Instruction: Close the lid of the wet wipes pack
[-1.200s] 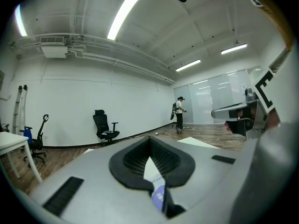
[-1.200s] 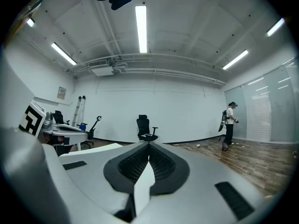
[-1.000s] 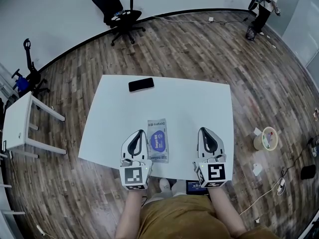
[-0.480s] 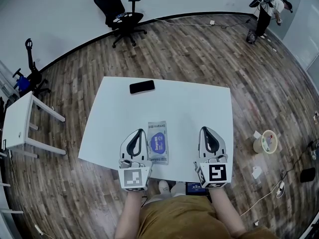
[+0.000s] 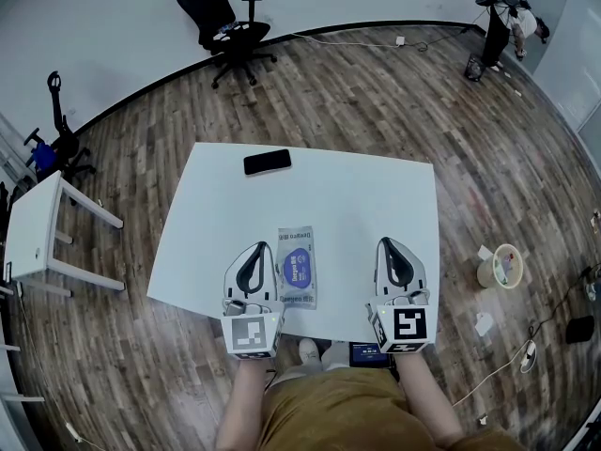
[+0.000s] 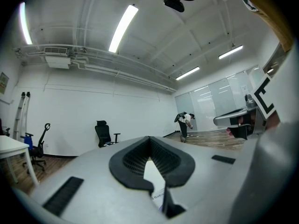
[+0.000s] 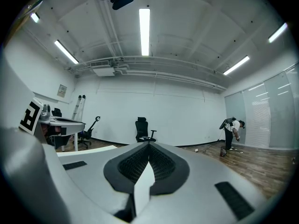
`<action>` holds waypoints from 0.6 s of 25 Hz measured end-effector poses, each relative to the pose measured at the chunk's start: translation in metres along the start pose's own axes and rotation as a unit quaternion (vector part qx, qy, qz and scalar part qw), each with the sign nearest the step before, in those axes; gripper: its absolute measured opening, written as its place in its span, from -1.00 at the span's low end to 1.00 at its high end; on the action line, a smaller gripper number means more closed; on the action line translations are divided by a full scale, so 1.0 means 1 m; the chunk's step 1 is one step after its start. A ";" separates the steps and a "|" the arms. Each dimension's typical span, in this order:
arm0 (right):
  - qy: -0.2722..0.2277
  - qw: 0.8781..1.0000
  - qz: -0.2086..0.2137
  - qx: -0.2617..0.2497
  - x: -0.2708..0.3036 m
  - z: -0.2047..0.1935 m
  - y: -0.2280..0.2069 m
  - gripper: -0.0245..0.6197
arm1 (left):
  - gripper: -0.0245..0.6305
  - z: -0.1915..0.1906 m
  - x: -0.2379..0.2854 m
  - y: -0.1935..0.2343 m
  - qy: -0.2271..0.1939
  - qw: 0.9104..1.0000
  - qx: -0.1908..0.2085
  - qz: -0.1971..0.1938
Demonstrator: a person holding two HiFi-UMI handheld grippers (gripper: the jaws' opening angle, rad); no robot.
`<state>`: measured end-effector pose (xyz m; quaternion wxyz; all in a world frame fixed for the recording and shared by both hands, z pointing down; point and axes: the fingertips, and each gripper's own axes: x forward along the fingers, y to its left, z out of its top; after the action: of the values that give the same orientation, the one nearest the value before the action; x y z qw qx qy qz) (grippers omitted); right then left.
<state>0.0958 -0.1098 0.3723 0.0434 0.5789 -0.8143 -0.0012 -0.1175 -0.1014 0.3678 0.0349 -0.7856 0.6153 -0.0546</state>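
The wet wipes pack [image 5: 297, 266] lies lengthwise near the front edge of the white table [image 5: 357, 195], its blue oval lid label facing up and looking flat. My left gripper [image 5: 256, 246] rests just left of the pack, almost touching its edge, jaws shut and empty. My right gripper [image 5: 390, 242] sits about a hand's width to the pack's right, also shut on nothing. In the left gripper view the gripper [image 6: 150, 141] frames a sliver of the pack [image 6: 159, 197] between its pads. The right gripper view shows its gripper [image 7: 149, 146] over bare table only.
A black phone [image 5: 268, 162] lies near the table's far edge. A small white side table [image 5: 33, 228] stands to the left, a black office chair [image 5: 225, 22] beyond. On the floor at right are a round tub [image 5: 500, 263] and cables. A person [image 5: 512, 22] stands far off.
Grippers and pack keep their places. Only the head view has shifted slightly, and the distant person has moved.
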 end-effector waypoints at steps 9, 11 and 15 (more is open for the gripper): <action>0.003 1.000 -0.004 -0.001 -0.002 -0.002 -0.003 -0.90 | -0.91 -0.002 0.000 0.000 0.001 1.000 -0.009 0.004; 0.004 1.000 -0.004 -0.002 -0.002 -0.002 -0.003 -0.90 | -0.91 -0.003 0.000 0.001 0.001 1.000 -0.009 0.004; 0.005 1.000 -0.004 -0.001 -0.003 -0.003 -0.003 -0.90 | -0.91 -0.004 -0.001 0.001 0.003 1.000 -0.004 0.005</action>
<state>0.0999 -0.1078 0.3753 0.0481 0.5818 -0.8119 0.0007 -0.1186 -0.1009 0.3712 0.0301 -0.7825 0.6195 -0.0549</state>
